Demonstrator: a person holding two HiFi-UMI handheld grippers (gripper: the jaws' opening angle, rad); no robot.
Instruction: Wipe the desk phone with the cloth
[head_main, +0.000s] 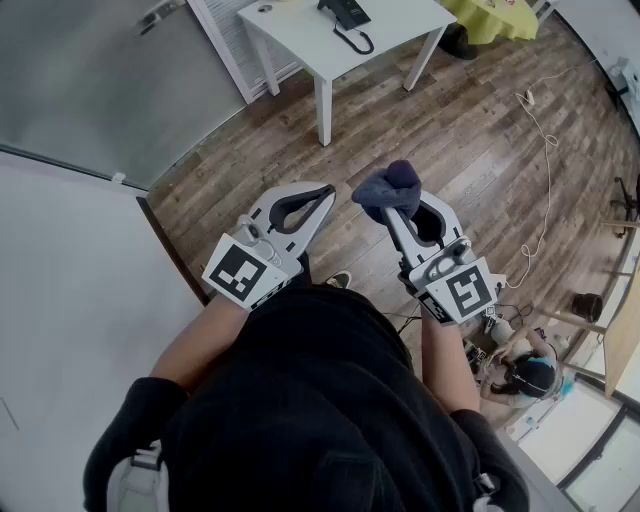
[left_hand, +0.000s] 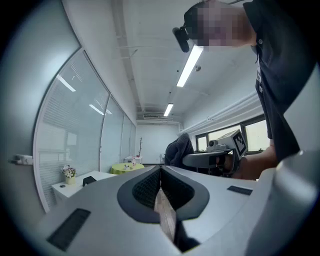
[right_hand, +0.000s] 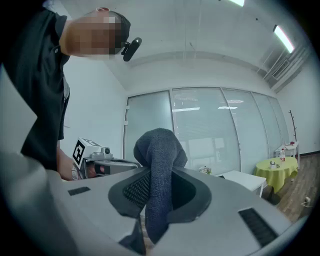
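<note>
A black desk phone (head_main: 345, 14) with a coiled cord sits on a white table (head_main: 385, 35) at the top of the head view, well ahead of both grippers. My right gripper (head_main: 392, 204) is shut on a dark blue cloth (head_main: 388, 190) that bunches above its tips; the same cloth (right_hand: 159, 172) fills the jaws in the right gripper view. The left gripper (head_main: 326, 191) is shut with nothing between its jaws (left_hand: 160, 169), held level beside the right one over the wooden floor. From the left gripper view the phone (left_hand: 88, 180) is a small dark shape on the table.
A white cable (head_main: 543, 160) trails across the wooden floor at right. A yellow-green round table (head_main: 492, 15) stands behind the white one. A grey glass partition (head_main: 90, 70) fills the upper left. Another person crouches at the lower right (head_main: 528, 375).
</note>
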